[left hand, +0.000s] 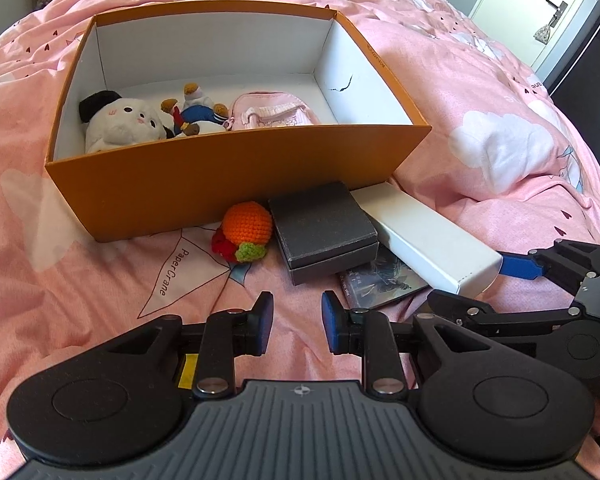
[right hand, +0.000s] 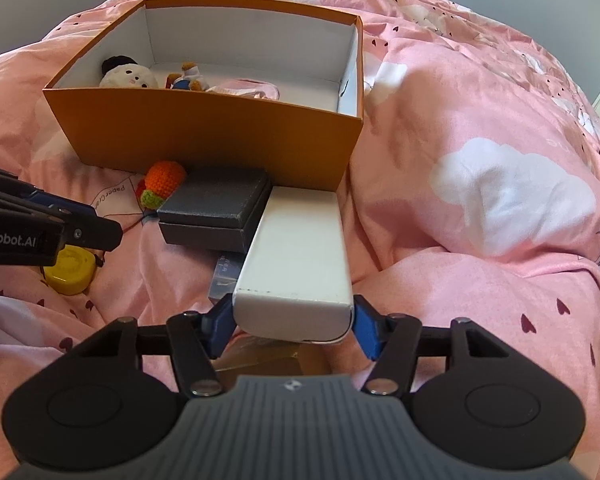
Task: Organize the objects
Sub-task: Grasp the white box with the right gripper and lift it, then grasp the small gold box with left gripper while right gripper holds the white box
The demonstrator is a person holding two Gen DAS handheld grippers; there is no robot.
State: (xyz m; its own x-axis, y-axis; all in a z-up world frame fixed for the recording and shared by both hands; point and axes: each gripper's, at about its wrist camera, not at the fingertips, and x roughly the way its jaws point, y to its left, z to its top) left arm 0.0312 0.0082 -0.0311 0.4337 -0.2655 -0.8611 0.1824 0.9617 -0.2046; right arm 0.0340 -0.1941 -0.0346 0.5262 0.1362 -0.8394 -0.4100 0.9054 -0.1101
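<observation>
An orange cardboard box (left hand: 220, 184) (right hand: 204, 136) stands open on the pink bed. Inside lie a white plush (left hand: 120, 122), a small doll (left hand: 194, 114) and a pink pouch (left hand: 272, 114). In front of it lie a crocheted orange (left hand: 246, 226), a dark grey box (left hand: 322, 228) and a long white box (left hand: 428, 236) (right hand: 300, 256). My right gripper (right hand: 294, 326) is shut on the near end of the white box. My left gripper (left hand: 296, 322) is open and empty, above the bedspread just short of the grey box.
A flat dark packet (left hand: 380, 280) lies under the white box. A yellow round tape measure (right hand: 68, 270) lies at the left beside the left gripper. The bedspread bulges in folds on the right (right hand: 500, 200). A door (left hand: 540, 12) stands far right.
</observation>
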